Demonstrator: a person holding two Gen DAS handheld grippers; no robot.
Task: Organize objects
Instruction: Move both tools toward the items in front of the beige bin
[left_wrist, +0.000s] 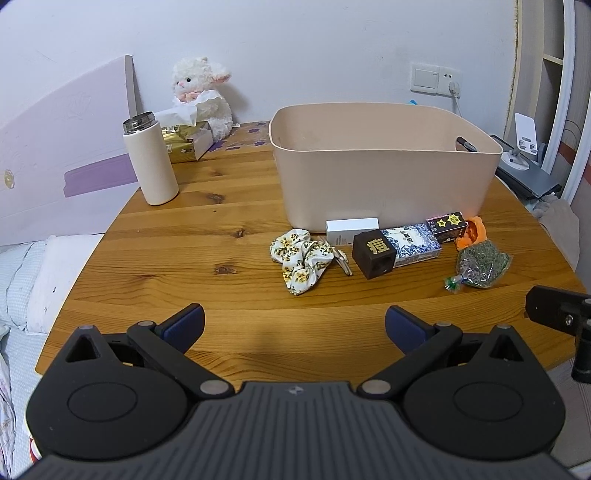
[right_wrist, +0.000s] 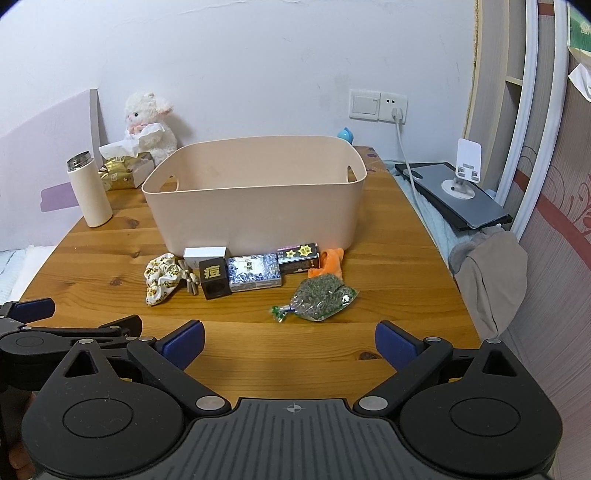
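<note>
A beige plastic bin (left_wrist: 384, 184) (right_wrist: 255, 206) stands on the wooden table (left_wrist: 207, 229) (right_wrist: 388, 295). In front of it lie a floral scrunchie (left_wrist: 301, 260) (right_wrist: 162, 277), a white box (left_wrist: 351, 229) (right_wrist: 205, 254), a dark brown cube (left_wrist: 373, 253) (right_wrist: 214, 278), a blue-white box (left_wrist: 415, 243) (right_wrist: 255, 273), a black box with yellow stars (left_wrist: 448, 223) (right_wrist: 299, 256), an orange item (left_wrist: 471, 230) (right_wrist: 328, 264) and a clear bag of green bits (left_wrist: 480, 266) (right_wrist: 321, 297). My left gripper (left_wrist: 294, 325) and right gripper (right_wrist: 290, 341) hover open over the near table edge, both empty.
A white flask (left_wrist: 149, 164) (right_wrist: 88, 192), a gold tissue box (left_wrist: 184, 142) (right_wrist: 122, 171) and a plush lamb (left_wrist: 205, 94) (right_wrist: 149, 123) stand at the back left. A phone stand on a grey device (right_wrist: 458, 188) lies right of the table. A bed (left_wrist: 22, 280) is on the left.
</note>
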